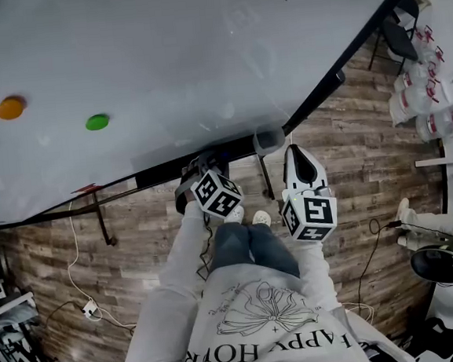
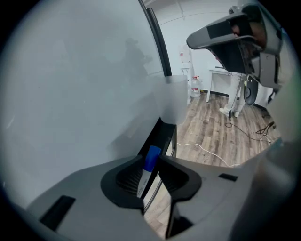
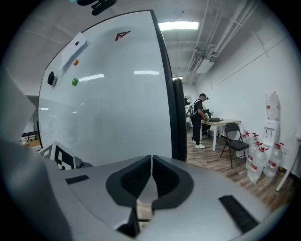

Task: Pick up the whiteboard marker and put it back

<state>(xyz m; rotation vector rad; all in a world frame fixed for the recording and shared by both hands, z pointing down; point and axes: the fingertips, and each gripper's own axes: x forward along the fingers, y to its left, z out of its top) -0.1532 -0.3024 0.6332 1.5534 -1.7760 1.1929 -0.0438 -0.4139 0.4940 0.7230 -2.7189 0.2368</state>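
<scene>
1. The whiteboard (image 1: 161,64) fills the upper left of the head view.
2. On it, far left, sits a magnet (image 1: 10,108), with a second magnet (image 1: 97,122) to its right.
3. The tray (image 1: 163,172) runs along the whiteboard's lower edge.
4. The marker (image 2: 149,160) lies between the left tool's (image 2: 150,176) jaws, over the tray.
5. The right tool (image 1: 296,153) is just right of the left tool.
6. Water bottles (image 1: 424,96) stand on the floor (image 1: 352,173), upper right.

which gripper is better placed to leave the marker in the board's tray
Left: the left gripper has the whiteboard marker between its jaws, over the black tray. The right gripper is shut and empty.
</scene>
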